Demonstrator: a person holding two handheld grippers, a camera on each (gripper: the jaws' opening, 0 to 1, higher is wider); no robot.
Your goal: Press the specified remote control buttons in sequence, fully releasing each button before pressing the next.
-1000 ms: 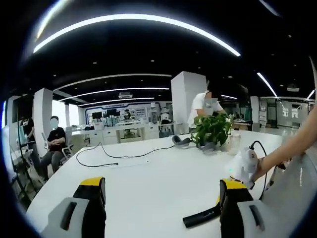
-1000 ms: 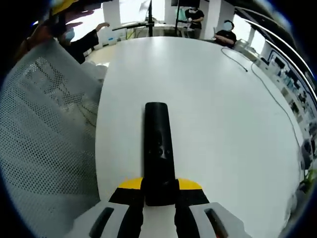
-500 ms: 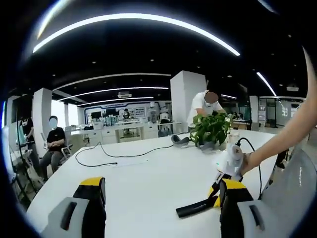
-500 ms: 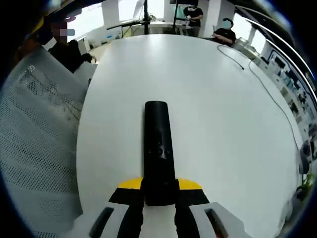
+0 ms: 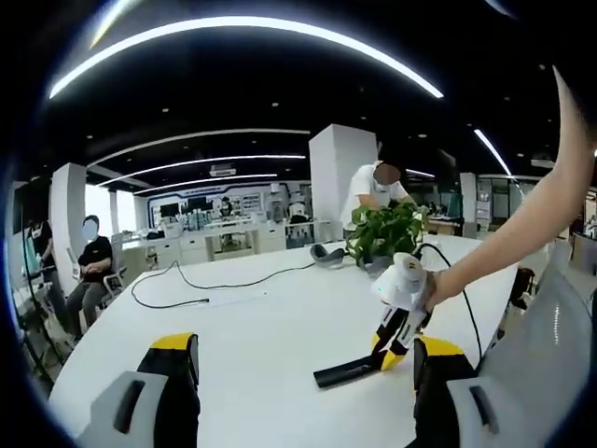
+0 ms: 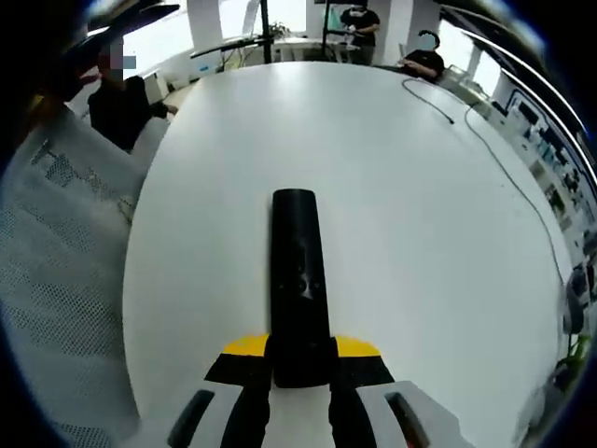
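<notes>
A long black remote control [image 6: 297,280] sticks out forward from my right gripper [image 6: 298,366], whose yellow-tipped jaws are shut on its near end; small buttons show at its middle. In the left gripper view the same remote [image 5: 350,371] hangs slanted just above the white table [image 5: 270,345], held by the right gripper [image 5: 396,329] in a person's hand. My left gripper [image 5: 303,369] stands open above the table's near part, with nothing between its fingers [image 5: 173,359].
A potted green plant [image 5: 384,235] and grey headphones [image 5: 328,254] sit at the table's far side, with a black cable [image 5: 201,285] trailing across it. A white mesh chair back [image 6: 56,280] stands to the left in the right gripper view. People sit and stand beyond the table.
In the left gripper view the right gripper with the remote has moved left and farther in over the table. The left gripper has stayed open.
</notes>
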